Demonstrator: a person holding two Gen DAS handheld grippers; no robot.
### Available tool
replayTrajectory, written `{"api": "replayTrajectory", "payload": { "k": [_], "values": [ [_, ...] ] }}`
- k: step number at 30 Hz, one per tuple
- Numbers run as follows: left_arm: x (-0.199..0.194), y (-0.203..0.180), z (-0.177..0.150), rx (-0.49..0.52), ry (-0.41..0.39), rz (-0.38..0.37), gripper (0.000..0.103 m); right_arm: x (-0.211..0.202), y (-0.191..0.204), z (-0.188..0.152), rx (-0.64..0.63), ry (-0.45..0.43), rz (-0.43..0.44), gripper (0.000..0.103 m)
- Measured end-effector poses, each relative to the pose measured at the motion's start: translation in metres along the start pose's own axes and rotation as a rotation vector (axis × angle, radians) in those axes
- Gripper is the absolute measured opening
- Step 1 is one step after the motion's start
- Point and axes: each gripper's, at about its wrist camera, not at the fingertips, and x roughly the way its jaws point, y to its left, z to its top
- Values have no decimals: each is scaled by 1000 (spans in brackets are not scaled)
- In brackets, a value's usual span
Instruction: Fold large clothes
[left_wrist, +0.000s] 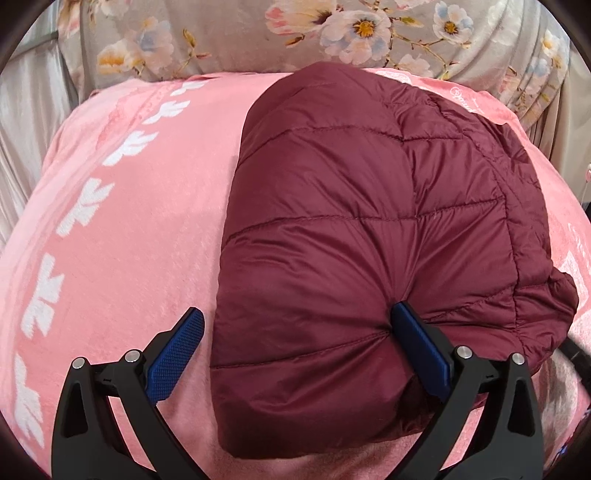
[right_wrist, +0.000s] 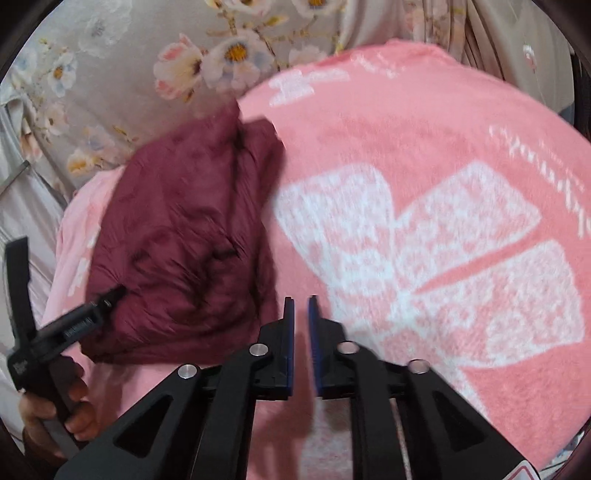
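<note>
My left claw (left_wrist: 295, 332) stood wide open, its right blue pad pressed into a dimple in the near end of the dark maroon quilted puffer jacket (left_wrist: 369, 221) and its left pad over the pink fleece blanket with white bow prints (left_wrist: 129, 221), gripping nothing. My right claw (right_wrist: 301, 306) was almost closed, a narrow gap between the pads, empty above the blanket beside the jacket. The jacket lay as a compact bundle on the bed, so I judged the folding nearly finished, and the next move called for pressing it flat or tidying an edge.
</note>
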Motion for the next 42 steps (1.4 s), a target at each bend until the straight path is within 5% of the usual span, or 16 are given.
{"api": "replayTrajectory", "payload": {
  "k": [4,7,12,21,30,42],
  "values": [
    [-15,8,11,-25,-10,-52,98,-23,19,23,-32,-102,54,73],
    [-24,24,33,-75,-42,-116,98,-17,30,46,-40,-119,99,78],
    [11,54,74,-184,30,-196,98,31,16,74,103,-14,195,79],
    [67,47,75,-288,111,-284,98,100,14,61,246,154,322,80],
    [70,35,66,-235,19,-218,98,102,32,51,145,46,299,79],
    [69,31,64,-206,-20,-190,98,101,35,46,130,12,338,56]
  ]
}}
